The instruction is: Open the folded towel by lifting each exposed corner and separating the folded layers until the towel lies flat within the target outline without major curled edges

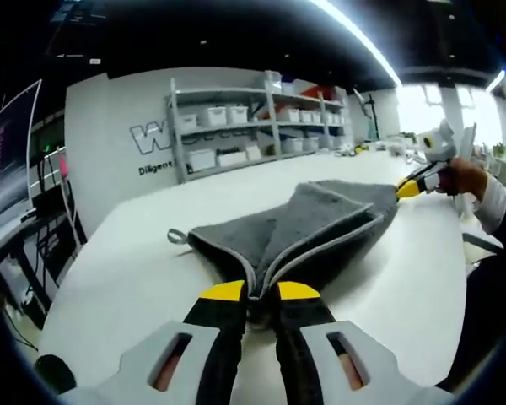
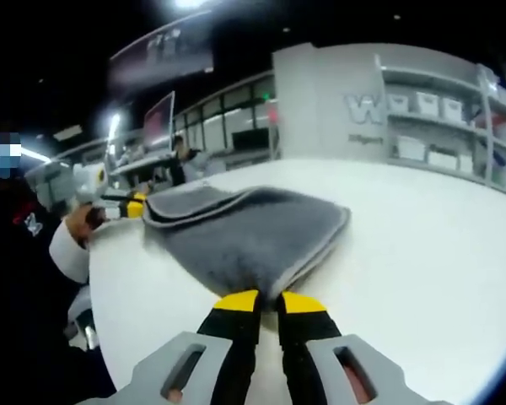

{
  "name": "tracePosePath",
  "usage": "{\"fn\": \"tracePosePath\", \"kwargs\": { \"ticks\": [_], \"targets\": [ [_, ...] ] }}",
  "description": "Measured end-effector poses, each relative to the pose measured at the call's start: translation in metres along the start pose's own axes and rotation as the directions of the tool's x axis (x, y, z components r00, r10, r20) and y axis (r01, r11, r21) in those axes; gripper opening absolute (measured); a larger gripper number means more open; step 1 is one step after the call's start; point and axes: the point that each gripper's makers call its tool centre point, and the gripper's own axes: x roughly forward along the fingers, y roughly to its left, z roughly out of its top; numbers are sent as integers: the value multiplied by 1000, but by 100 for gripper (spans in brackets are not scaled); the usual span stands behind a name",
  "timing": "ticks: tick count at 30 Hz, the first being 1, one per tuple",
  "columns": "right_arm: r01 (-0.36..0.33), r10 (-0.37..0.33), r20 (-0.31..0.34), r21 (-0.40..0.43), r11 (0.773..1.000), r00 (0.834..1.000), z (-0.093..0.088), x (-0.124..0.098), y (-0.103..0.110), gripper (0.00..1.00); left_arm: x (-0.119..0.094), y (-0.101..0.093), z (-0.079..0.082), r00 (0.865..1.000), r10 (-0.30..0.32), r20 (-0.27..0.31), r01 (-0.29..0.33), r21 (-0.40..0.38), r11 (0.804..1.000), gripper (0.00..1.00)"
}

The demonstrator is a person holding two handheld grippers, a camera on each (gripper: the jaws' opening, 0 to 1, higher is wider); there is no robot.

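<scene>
Left gripper point(image 1: 262, 293): yellow-tipped jaws pinched together on the near corner of the grey towel point(image 1: 308, 224), which is spread ahead of the jaws on the white table point(image 1: 135, 261). At the towel's far end, right gripper point(image 1: 407, 188) bites the opposite corner. A small loop sticks out at the towel's left edge. Shelving with bins point(image 1: 261, 126) stands well beyond.

Right gripper point(image 2: 270, 301): jaws clamped on the towel point(image 2: 253, 232) edge; left gripper point(image 2: 131, 207) grips the far corner.

Large partial "W" and unreadable smaller lettering on grey wall point(image 1: 126, 126)
</scene>
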Motion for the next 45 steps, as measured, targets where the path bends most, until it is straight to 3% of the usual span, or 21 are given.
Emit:
{"fn": "tracePosePath", "kwargs": {
  "ticks": [12, 15, 22, 32, 45],
  "targets": [
    [-108, 108, -53, -4, 994, 993, -9, -13, 21, 3, 2, 16, -5, 999, 48, -9, -48, -16, 999, 11],
    [-138, 138, -59, -6, 990, 989, -9, -17, 28, 3, 1, 24, 5, 995, 83, 50, -81, -30, 996, 10],
    [-171, 172, -75, 23, 985, 982, -11, -23, 38, 2, 1, 13, 1, 994, 101, 32, -100, -17, 995, 10],
    [-270, 280, -103, 107, 957, 954, -20, -31, 65, 1, 8, 25, 2, 992, 126, 32, -124, -44, 991, 9],
    [-349, 359, -135, 91, 933, 924, -24, -36, 85, 1, 16, 42, -1, 991, 130, -20, -130, -32, 991, 9]
  ]
}}
